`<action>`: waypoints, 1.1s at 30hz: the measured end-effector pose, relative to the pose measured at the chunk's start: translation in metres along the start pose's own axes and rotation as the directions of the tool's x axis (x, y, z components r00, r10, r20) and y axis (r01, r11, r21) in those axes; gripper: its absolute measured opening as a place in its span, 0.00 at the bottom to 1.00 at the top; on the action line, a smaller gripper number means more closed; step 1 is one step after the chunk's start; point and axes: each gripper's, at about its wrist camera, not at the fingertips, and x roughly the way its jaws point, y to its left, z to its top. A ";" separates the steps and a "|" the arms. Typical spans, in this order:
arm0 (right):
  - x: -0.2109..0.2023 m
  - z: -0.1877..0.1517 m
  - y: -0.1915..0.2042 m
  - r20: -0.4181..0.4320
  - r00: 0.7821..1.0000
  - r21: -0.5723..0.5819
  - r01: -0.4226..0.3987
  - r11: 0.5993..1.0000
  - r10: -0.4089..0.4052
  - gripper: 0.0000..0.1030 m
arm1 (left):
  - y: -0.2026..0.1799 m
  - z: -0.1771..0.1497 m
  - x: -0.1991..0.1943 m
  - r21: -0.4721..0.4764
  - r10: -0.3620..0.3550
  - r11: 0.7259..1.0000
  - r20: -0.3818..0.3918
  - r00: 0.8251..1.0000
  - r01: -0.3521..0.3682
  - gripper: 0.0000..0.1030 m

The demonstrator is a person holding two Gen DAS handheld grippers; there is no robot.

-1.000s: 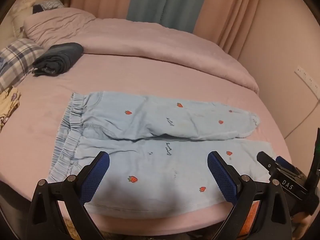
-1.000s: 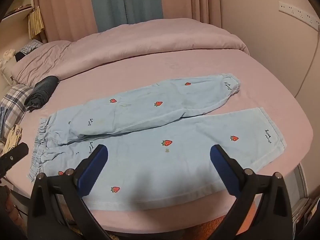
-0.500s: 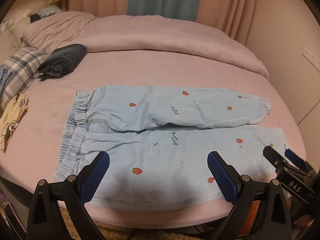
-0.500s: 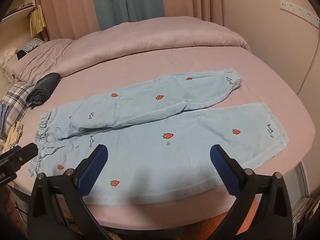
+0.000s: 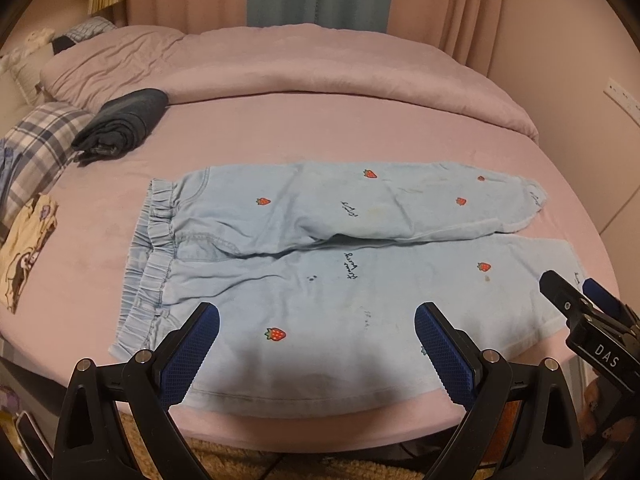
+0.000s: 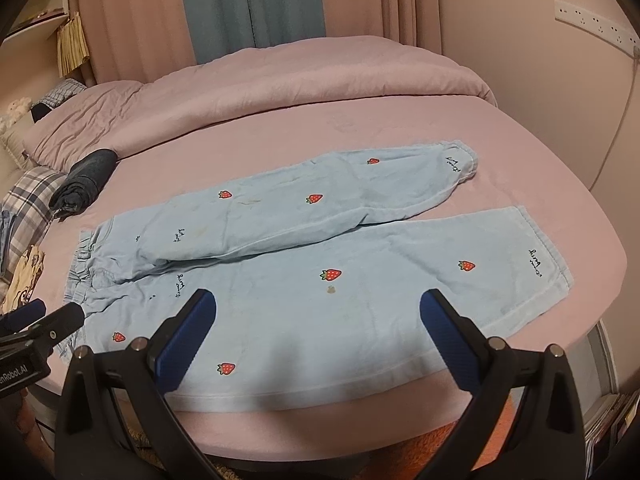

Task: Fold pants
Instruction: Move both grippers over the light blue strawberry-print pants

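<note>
Pants (image 5: 340,280), pale blue with strawberry prints, lie spread flat on pink bed (image 5: 280,136); waistband (image 5: 150,256) toward 9 o'clock in left wrist view, both legs running toward 3 o'clock. Far leg overlaps near leg slightly along the middle. Near leg's edge lies just inside the bed's front edge.

Left gripper (image 5: 316,344): fingers wide apart, nothing between them, poised at 6 o'clock over near leg; cannot tell from this angle whether the tips touch cloth. Right gripper (image 6: 318,328): fingers likewise spread, empty, at 6 o'clock above near leg, closer to the cuff end (image 6: 544,264).

Dark folded garment (image 5: 124,124) at 10 o'clock, well apart from pants. Plaid cloth (image 5: 36,148) just beside it at 9 o'clock. Rumpled pink duvet (image 5: 320,64) across 12 o'clock.
</note>
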 end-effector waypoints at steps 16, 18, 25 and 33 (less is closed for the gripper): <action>0.000 0.001 -0.006 0.000 1.000 0.013 0.007 1.000 -0.007 0.94 | 0.002 0.000 0.008 -0.023 -0.035 0.999 -0.016 0.999 0.034 0.95; 0.001 0.001 -0.009 -0.004 1.000 0.022 -0.002 1.000 0.002 0.93 | 0.002 0.001 0.009 -0.022 -0.037 0.999 -0.016 0.999 0.036 0.95; 0.003 0.001 -0.011 -0.013 1.000 0.035 0.006 0.999 -0.005 0.90 | 0.005 0.000 0.010 -0.032 -0.052 0.998 -0.005 0.999 0.052 0.95; 0.003 0.000 -0.009 -0.015 1.000 0.034 0.023 0.999 -0.023 0.89 | 0.011 0.000 0.013 -0.067 -0.098 0.993 -0.002 0.995 0.098 0.95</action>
